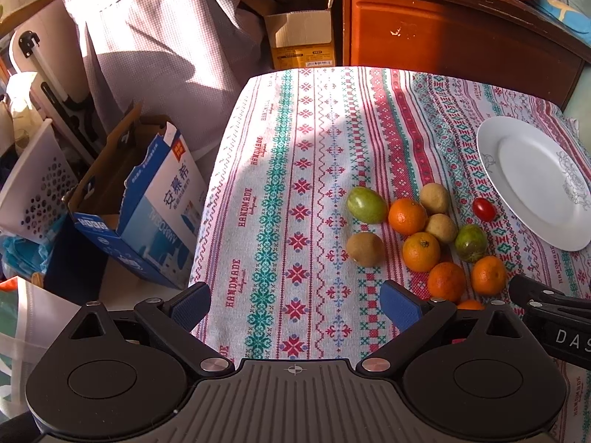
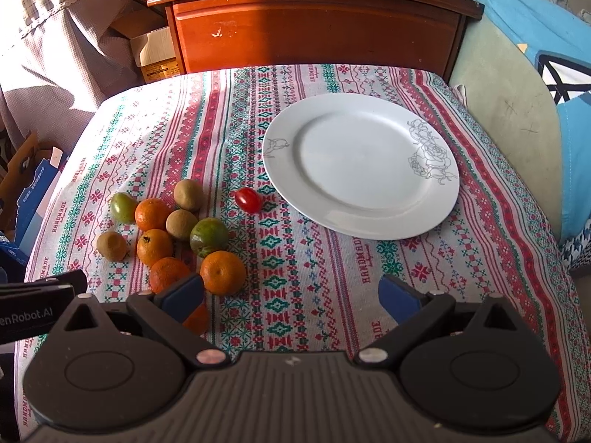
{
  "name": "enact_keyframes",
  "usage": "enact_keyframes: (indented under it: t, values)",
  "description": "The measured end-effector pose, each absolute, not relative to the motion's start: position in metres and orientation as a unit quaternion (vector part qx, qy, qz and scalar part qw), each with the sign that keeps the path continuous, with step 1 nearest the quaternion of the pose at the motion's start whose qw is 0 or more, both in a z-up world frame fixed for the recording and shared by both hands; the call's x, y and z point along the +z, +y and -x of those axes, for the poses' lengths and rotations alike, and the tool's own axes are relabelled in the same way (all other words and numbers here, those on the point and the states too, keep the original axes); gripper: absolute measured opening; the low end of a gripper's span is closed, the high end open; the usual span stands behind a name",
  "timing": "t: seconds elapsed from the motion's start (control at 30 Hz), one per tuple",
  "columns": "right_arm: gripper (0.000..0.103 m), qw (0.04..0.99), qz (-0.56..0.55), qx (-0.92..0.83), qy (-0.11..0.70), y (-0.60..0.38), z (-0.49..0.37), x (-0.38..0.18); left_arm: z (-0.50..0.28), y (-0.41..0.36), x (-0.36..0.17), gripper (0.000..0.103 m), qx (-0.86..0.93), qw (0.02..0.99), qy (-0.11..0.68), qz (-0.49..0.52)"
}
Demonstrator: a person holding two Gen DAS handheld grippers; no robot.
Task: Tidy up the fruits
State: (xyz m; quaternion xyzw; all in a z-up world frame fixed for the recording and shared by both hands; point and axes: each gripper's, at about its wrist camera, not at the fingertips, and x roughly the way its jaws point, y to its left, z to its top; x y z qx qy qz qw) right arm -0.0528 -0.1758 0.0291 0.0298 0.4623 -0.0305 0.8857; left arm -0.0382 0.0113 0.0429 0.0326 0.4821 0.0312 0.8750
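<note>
A cluster of fruit (image 2: 170, 236) lies on the patterned tablecloth (image 2: 314, 288): oranges (image 2: 223, 272), brown kiwis (image 2: 188, 194) and two green fruits (image 2: 208, 237), packed close and mostly touching. A red cherry tomato (image 2: 248, 199) sits apart from them, between the cluster and the white plate (image 2: 436, 206), near its rim. The plate, printed with a grey rose outline, carries nothing.

My right gripper (image 2: 290, 297) hangs released over the cloth, fingers spread wide; its left pad (image 2: 183, 297) overlaps the nearest oranges in view. My left gripper (image 1: 295, 308) is likewise released, spread over bare cloth left of the fruit.

Behind the table stands a wooden cabinet (image 2: 314, 33); an open blue carton (image 1: 147, 206) sits off the table's left edge.
</note>
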Motion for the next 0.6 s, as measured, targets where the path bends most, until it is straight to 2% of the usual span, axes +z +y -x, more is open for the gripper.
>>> enact_keyframes:
  t: [0.6]
  values:
    - [0.097, 0.883, -0.018, -0.018, 0.469, -0.1703, 0.0518, 0.0261, 0.0404, 0.0073, 0.0399, 0.099, 0.027, 0.877, 0.478, -0.042]
